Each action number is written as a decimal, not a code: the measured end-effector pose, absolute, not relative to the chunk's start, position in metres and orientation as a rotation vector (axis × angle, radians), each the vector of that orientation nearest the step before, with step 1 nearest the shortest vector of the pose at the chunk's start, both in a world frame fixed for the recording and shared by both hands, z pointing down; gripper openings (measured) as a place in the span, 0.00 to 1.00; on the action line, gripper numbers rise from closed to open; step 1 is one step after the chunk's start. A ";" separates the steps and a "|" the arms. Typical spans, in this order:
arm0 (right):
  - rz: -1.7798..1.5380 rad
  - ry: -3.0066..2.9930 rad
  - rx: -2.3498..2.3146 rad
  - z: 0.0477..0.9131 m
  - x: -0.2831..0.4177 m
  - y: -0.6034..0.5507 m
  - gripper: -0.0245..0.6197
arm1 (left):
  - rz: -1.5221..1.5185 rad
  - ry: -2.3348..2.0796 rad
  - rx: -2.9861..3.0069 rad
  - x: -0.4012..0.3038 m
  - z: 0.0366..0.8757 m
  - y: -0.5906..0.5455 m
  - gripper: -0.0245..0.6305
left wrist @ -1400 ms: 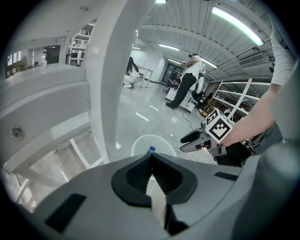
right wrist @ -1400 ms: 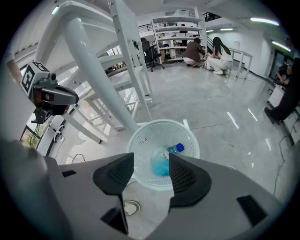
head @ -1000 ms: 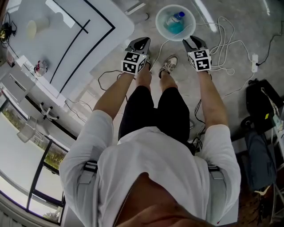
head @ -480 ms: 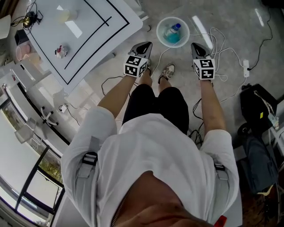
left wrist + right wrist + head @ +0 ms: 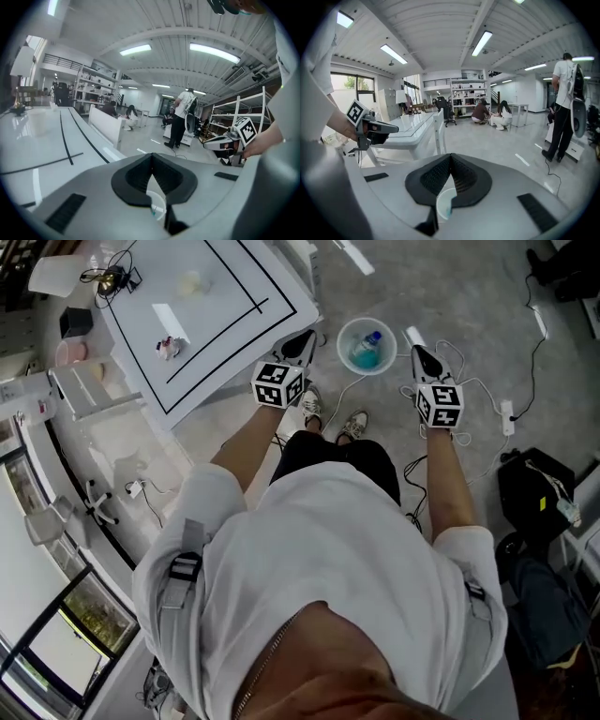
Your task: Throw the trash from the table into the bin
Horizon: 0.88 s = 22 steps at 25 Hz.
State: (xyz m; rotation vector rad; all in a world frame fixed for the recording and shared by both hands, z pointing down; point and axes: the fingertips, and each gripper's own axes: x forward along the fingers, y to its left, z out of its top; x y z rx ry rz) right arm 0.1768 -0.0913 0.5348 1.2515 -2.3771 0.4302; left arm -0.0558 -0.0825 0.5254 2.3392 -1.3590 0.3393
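Note:
A pale blue round bin [image 5: 345, 337] stands on the floor beside the white table [image 5: 244, 324], with a plastic bottle [image 5: 368, 349] lying in it. On the table lie a small crumpled scrap [image 5: 169, 346] and a pale yellowish piece [image 5: 191, 282]. My left gripper [image 5: 300, 343] hangs left of the bin, by the table corner, jaws shut and empty. On the bin's right side, my right gripper [image 5: 418, 356] is also shut with nothing in it. Each gripper view shows closed jaws, with the bin [image 5: 157, 206] [image 5: 444, 204] glimpsed below them.
White cables and a power strip [image 5: 507, 412] lie on the floor right of the bin. Black bags [image 5: 534, 488] sit further right. My own shoes [image 5: 354, 424] stand just before the bin. A black box [image 5: 77, 321] and wires [image 5: 112, 279] rest at the table's far side.
Both grippers have lifted up and away from the bin, which now looks smaller. More of the table has come into the head view. The bottle stays in the bin.

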 end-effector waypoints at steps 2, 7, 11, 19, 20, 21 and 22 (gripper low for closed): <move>0.388 -2.411 1.254 0.514 0.172 -0.094 0.05 | 0.306 -1.408 2.347 -0.067 0.505 -0.088 0.05; 0.297 -2.480 1.234 0.477 0.159 -0.101 0.05 | 0.234 -1.506 2.354 -0.088 0.469 -0.095 0.05; 0.251 -2.520 1.212 0.459 0.148 -0.105 0.05 | 0.196 -1.563 2.343 -0.098 0.453 -0.096 0.05; 0.193 -2.588 1.138 0.439 0.125 -0.112 0.05 | 0.147 -1.668 2.314 -0.120 0.433 -0.091 0.05; 0.187 -2.598 1.122 0.438 0.120 -0.113 0.05 | 0.138 -1.687 2.306 -0.125 0.430 -0.089 0.05; 0.183 -2.609 1.103 0.437 0.114 -0.113 0.05 | 0.132 -1.709 2.295 -0.131 0.428 -0.087 0.05; 0.180 -2.620 1.083 0.436 0.108 -0.114 0.05 | 0.129 -1.732 2.282 -0.137 0.426 -0.085 0.05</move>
